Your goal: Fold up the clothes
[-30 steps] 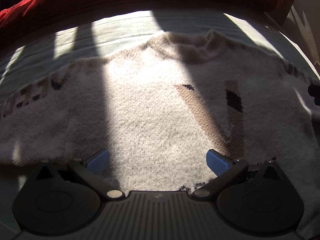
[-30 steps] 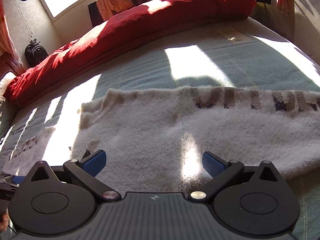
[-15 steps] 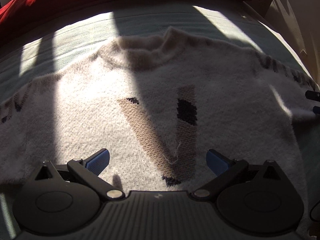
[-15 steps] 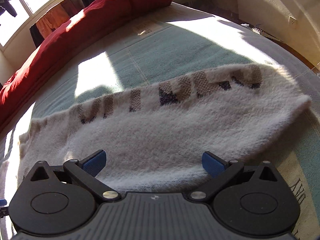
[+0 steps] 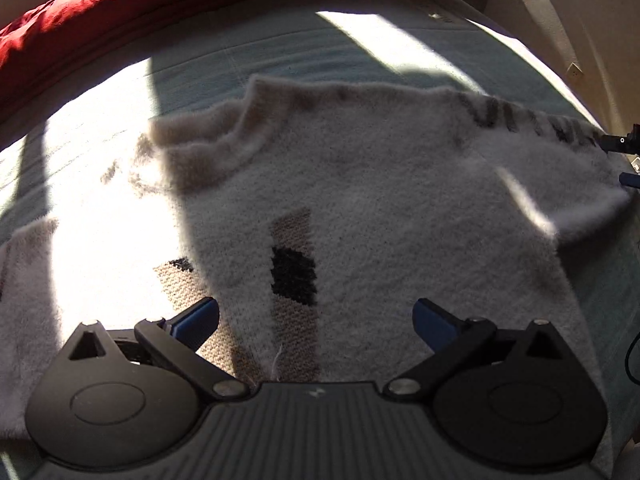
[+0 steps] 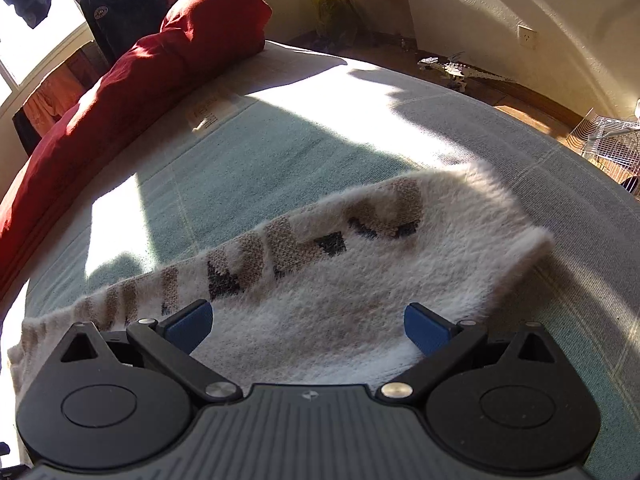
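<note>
A fuzzy white sweater (image 5: 380,208) with tan and black knit blocks lies flat on the bed, collar (image 5: 216,140) toward the far side. My left gripper (image 5: 316,318) hovers open over the sweater's lower front, nothing between its blue pads. In the right wrist view the sweater's sleeve (image 6: 360,256) stretches out to the right, its cuff (image 6: 528,248) toward the bed's edge. My right gripper (image 6: 306,326) stands open just above the sleeve, holding nothing. Its fingertips (image 5: 628,178) show at the right edge of the left wrist view, beside the sleeve.
A pale green bed sheet (image 6: 248,160) lies under the sweater, striped with sun and shadow. A rolled red duvet (image 6: 132,76) lines the far side. Hanging clothes (image 6: 120,4) hang by the window; a wire rack (image 6: 608,140) and wooden floor lie right of the bed.
Both grippers have shifted rightward along the sweater. The left view moved from the left body to the centre-right front; the right view slid out along the sleeve toward the cuff. Both stayed open.
</note>
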Motion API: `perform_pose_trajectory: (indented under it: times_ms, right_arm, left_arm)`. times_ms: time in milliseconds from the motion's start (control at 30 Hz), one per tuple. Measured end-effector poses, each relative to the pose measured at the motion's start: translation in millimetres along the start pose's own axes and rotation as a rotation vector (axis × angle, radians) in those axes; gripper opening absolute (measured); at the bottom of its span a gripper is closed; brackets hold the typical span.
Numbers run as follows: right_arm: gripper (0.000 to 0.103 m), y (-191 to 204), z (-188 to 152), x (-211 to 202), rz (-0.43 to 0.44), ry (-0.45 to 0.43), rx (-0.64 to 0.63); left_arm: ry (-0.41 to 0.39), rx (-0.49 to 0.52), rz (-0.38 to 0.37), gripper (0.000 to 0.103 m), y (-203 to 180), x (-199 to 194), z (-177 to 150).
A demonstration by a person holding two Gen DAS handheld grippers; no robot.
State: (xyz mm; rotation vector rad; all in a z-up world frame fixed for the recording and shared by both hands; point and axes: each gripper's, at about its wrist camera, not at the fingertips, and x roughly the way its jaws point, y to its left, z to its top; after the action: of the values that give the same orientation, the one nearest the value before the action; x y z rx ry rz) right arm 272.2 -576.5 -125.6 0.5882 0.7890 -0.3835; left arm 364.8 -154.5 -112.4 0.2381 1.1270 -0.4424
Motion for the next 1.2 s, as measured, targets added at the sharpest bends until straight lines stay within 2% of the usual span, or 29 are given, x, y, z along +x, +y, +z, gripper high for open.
perform_pose_trajectory:
  times_ms: [67,133,300,467,600,667,833,933,1033,1200]
  right_arm:
    - [0.103,9.3,10.4,10.2,0.048,0.007,-0.025]
    - [0.103,19.2,16.7,23.2,0.059,0.021,-0.063]
    - [0.103,23.2,22.2,55.6,-0.016,0.046,-0.135]
    - [0.103,48.1,31.8,43.5,0.069,0.025,-0.165]
    - [0.103,71.1,26.5,61.7,0.1,0.069,-0.254]
    - [0.103,76.5,25.4,72.7,0.083,0.088,-0.265]
    - [0.103,90.7,29.3,65.5,0.06,0.057,-0.237]
    - [0.103,109.2,19.8,62.1,0.026,0.056,-0.268]
    - [0.103,126.8,7.7,76.0,-0.015,0.097,-0.287]
    - [0.103,147.9,7.1,105.6,-0.105,0.069,-0.347]
  left_arm:
    - [0.0,0.001,-0.001,0.102,-2.5,2.0,1.7]
    - [-0.001,0.0,-0.003,0.102,-5.0,3.9,3.6]
    - [-0.003,0.0,-0.006,0.102,-7.0,7.4,7.0]
    - [-0.012,0.0,-0.001,0.102,-6.1,7.6,7.3]
    - [-0.007,-0.022,-0.018,0.102,-7.4,10.0,7.6]
    - [-0.007,-0.018,-0.018,0.102,-7.8,10.9,7.0]
    - [-0.02,0.002,-0.004,0.102,-7.0,9.5,4.0]
    - [-0.021,0.002,0.005,0.102,-5.5,10.6,1.0]
    - [-0.023,-0.005,0.015,0.102,-3.8,12.9,-2.0]
    - [-0.028,-0.03,0.014,0.102,1.2,15.7,-5.9]
